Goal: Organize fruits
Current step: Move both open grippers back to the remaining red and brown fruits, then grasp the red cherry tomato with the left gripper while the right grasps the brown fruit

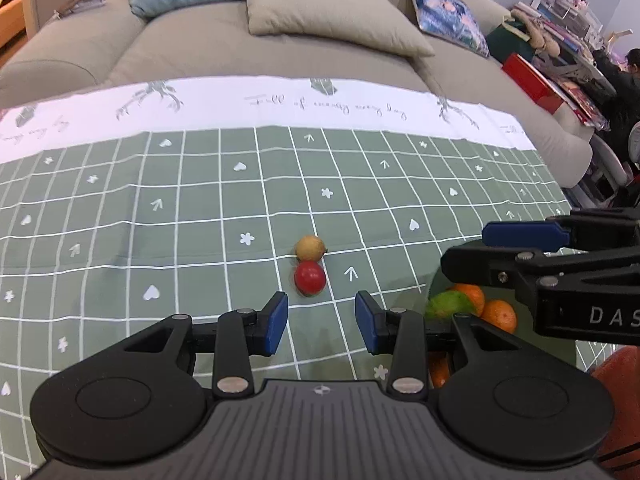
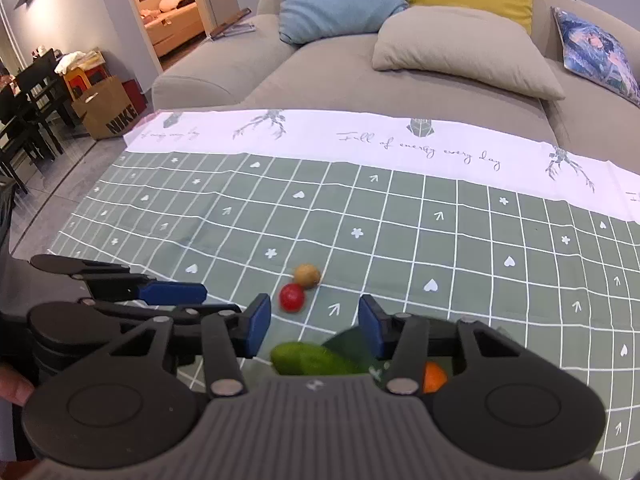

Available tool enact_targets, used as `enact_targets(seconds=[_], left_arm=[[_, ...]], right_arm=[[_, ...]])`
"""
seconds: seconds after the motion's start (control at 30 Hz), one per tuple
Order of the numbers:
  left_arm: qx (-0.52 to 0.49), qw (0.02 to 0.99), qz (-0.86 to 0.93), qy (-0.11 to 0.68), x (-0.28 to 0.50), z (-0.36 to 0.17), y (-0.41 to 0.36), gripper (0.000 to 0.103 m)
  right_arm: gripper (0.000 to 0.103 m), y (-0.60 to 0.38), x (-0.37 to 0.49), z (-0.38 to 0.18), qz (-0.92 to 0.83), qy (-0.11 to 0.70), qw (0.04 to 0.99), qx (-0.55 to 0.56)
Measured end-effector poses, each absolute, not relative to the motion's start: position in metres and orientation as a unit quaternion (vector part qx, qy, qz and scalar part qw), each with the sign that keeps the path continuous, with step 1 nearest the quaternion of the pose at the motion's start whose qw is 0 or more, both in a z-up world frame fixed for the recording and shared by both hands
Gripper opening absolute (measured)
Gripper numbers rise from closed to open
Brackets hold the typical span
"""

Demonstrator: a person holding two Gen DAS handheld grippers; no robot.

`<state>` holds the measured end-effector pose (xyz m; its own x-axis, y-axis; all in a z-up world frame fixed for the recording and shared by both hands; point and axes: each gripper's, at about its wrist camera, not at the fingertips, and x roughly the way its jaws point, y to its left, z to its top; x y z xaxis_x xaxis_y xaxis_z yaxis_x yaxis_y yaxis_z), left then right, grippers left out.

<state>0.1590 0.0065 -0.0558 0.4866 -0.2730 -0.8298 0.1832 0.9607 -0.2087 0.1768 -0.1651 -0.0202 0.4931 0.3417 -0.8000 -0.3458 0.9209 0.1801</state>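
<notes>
Left gripper [image 1: 321,322]: jaws partly apart, nothing between the pads; tablecloth shows through the gap.
Right gripper [image 2: 313,330]: jaws partly apart, holding nothing; it hangs over the bowl.
Red fruit [image 1: 309,277]: on the tablecloth [image 1: 120,240], just ahead of the left gripper's fingertips, slightly left of the gap's centre line.
Tan fruit [image 1: 309,247]: touching the red fruit on its far side, so the pair lines up away from the left gripper.
Bowl [image 2: 348,342]: dark green, to the left gripper's right and directly under the right gripper; holds a green fruit [image 2: 308,358] and oranges [image 1: 498,314].
Nearer gripper: the left, judged from both views.
Key relation: a straight reach forward meets the red fruit first, the tan one behind it.
Round fruits: no long axis to align with.
</notes>
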Motion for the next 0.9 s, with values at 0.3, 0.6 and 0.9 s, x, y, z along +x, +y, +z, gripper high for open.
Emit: enact_targets(seconds=[0.3, 0.6, 0.9], left_arm=[[-0.053, 0.838, -0.137, 0.525, 0.197, -0.098, -0.002, 0.044], [-0.051, 0.824, -0.132, 0.549, 0.223, -0.128, -0.010, 0.041], [-0.051, 0.824, -0.138, 0.548, 0.227, -0.131, -0.010, 0.029]], right_arm=[[0.030, -0.160, 0.218, -0.051, 0.192, 0.496, 0.847, 0.002], [0.030, -0.158, 0.243, -0.079, 0.194, 0.519, 0.832, 0.003], [0.030, -0.151, 0.258, -0.094, 0.203, 0.532, 0.822, 0.002]])
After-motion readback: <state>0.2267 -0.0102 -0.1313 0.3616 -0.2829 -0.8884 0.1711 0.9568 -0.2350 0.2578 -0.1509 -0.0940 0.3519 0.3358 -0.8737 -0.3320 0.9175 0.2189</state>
